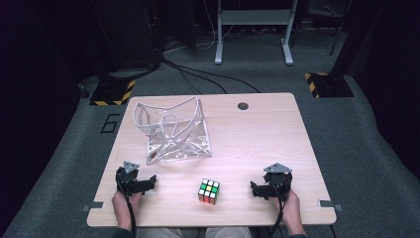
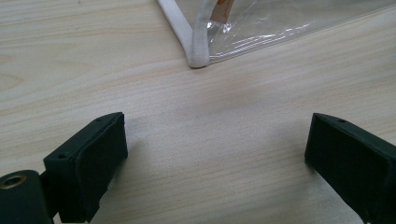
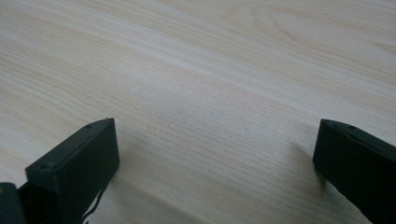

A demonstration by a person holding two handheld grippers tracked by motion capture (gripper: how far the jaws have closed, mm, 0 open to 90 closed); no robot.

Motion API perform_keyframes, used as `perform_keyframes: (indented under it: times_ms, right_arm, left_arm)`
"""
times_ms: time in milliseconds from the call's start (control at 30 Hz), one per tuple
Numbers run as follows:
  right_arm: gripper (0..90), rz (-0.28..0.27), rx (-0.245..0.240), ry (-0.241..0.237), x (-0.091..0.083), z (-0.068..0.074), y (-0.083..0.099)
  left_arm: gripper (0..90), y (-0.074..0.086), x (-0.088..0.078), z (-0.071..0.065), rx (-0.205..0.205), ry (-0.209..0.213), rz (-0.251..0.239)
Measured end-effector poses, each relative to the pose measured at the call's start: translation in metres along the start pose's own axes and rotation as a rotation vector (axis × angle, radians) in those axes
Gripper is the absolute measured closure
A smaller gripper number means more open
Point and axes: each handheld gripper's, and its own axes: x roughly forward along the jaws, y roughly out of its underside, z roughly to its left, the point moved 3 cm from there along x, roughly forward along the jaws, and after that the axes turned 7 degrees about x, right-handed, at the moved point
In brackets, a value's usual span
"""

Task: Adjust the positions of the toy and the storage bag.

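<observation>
1. A pale wooden bench [image 1: 257, 144] is being shown from above, taking up the middle of the high view.
2. A cube [image 1: 209, 191] with coloured squares is lying in the lower middle of that frame, near the bench's front edge, between the two tools and apart from both.
3. A clear bag [image 1: 173, 131] with white trim is standing open in the upper left part of the bench, well apart from the cube.
4. The left tool [image 1: 151, 182] is being held at the lower left of the high view, low over the bench, just below the bag.
5. In the left gripper view its jaws are being held wide apart with nothing but bare wood between them; a white-trimmed corner of the bag [image 2: 198, 56] is lying at the top centre of that frame.
6. The right tool [image 1: 253, 190] is being held at the lower right of the high view, to the right of the cube.
7. In the right gripper view its jaws are standing wide apart over bare wood [image 3: 210, 93], and nothing is being gripped.
</observation>
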Motion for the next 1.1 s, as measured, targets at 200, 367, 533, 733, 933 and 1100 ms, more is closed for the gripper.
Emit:
perform_keyframes:
  times_ms: [200,367,533,733,933,1100]
  right_arm:
    - [0.0,-0.001,0.006,0.008,0.0002,0.0008,-0.0001]
    - [0.0,0.004,0.02,0.013,0.001,0.0015,-0.0011]
    - [0.0,0.004,0.015,0.018,0.0018,0.0015,-0.002]
    - [0.0,0.017,0.018,0.017,0.0023,0.0017,-0.0034]
    - [0.0,0.029,0.025,0.017,0.0019,0.0025,-0.004]
    - [0.0,0.039,0.012,0.012,0.001,0.0046,-0.0037]
  left_arm:
    - [5.6,-0.0001,0.0002,0.0001,0.001,0.001,-0.002]
    - [5.6,0.0,-0.0001,0.0,0.001,0.0,0.0]
    - [5.8,0.0001,-0.0002,-0.0002,0.002,0.0,-0.001]
    - [6.1,0.0001,-0.0003,-0.0003,0.001,0.002,0.0]
    - [6.1,0.0001,-0.0003,-0.0002,-0.001,0.002,0.0]
    - [6.1,0.0001,-0.0003,-0.0003,0.001,0.001,0.0]
